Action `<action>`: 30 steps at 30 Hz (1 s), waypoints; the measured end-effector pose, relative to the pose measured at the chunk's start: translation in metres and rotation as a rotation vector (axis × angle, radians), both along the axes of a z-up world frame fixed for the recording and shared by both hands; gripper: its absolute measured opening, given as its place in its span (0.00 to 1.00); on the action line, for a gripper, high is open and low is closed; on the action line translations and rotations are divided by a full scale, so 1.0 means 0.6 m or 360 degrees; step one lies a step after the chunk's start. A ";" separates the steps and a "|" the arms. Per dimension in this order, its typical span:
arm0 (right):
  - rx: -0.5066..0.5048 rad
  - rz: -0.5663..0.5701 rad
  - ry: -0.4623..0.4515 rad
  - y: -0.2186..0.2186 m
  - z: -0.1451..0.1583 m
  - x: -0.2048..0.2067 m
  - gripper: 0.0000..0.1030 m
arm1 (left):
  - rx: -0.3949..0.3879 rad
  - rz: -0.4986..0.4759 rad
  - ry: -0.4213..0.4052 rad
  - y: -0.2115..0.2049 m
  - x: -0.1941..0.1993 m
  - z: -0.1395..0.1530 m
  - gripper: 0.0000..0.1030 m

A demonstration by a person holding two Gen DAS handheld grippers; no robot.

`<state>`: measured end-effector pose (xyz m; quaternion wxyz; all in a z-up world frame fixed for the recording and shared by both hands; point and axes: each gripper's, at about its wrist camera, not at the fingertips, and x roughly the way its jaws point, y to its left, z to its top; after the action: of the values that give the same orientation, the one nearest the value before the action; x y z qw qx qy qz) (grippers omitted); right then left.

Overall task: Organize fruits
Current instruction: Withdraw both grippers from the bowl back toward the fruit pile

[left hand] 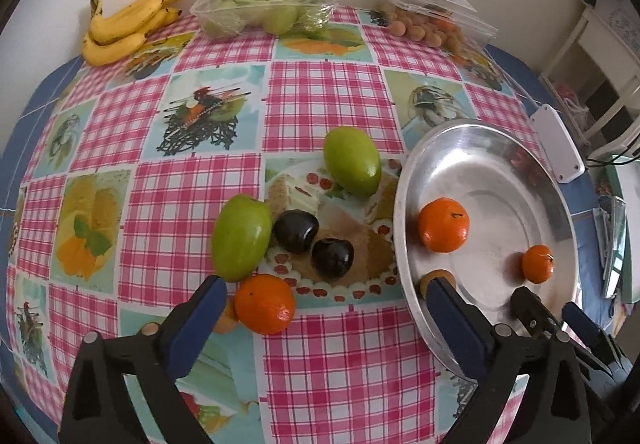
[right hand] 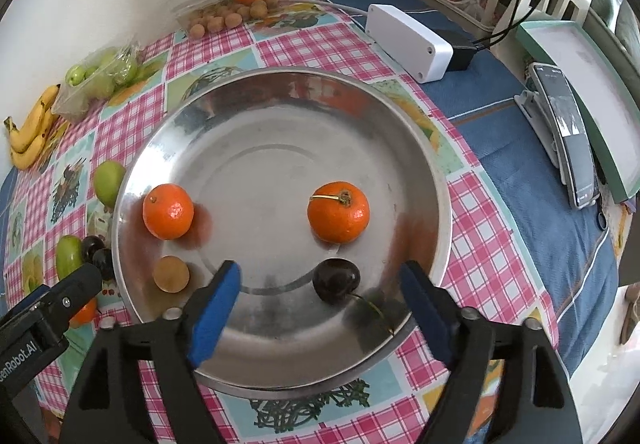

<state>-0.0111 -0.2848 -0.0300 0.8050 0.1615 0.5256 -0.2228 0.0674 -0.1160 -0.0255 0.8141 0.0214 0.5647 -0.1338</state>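
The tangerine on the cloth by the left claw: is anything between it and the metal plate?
Nothing visible blocks it. The tangerine lies between the open left claw's fingers; only bare tablecloth separates it from the metal plate's rim. The dark plums sit farther back.

Left gripper angled steeply downward, jaws spread wide, nothing held. Right gripper likewise pitched down, jaws parted, nothing gripped.
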 end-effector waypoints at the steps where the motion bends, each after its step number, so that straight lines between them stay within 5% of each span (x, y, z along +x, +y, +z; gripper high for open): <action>1: -0.0003 0.0007 -0.0002 0.001 0.000 0.001 0.86 | 0.0013 0.0004 -0.0009 0.001 0.001 -0.001 1.00; 8: -0.0007 0.0032 0.0007 0.003 -0.009 0.006 0.86 | 0.0060 0.0044 -0.0031 0.007 0.005 -0.006 1.00; 11: -0.0013 0.0038 0.0001 0.001 -0.010 0.007 0.96 | 0.0099 0.0067 -0.0031 0.012 0.008 -0.011 1.00; 30: -0.0068 0.0118 0.0043 0.022 0.002 0.010 0.97 | 0.0102 0.0080 0.0018 0.019 0.004 -0.011 1.00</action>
<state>-0.0049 -0.2717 -0.0288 0.8087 0.1216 0.5372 -0.2063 0.0696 -0.1044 -0.0321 0.8129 0.0325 0.5737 -0.0952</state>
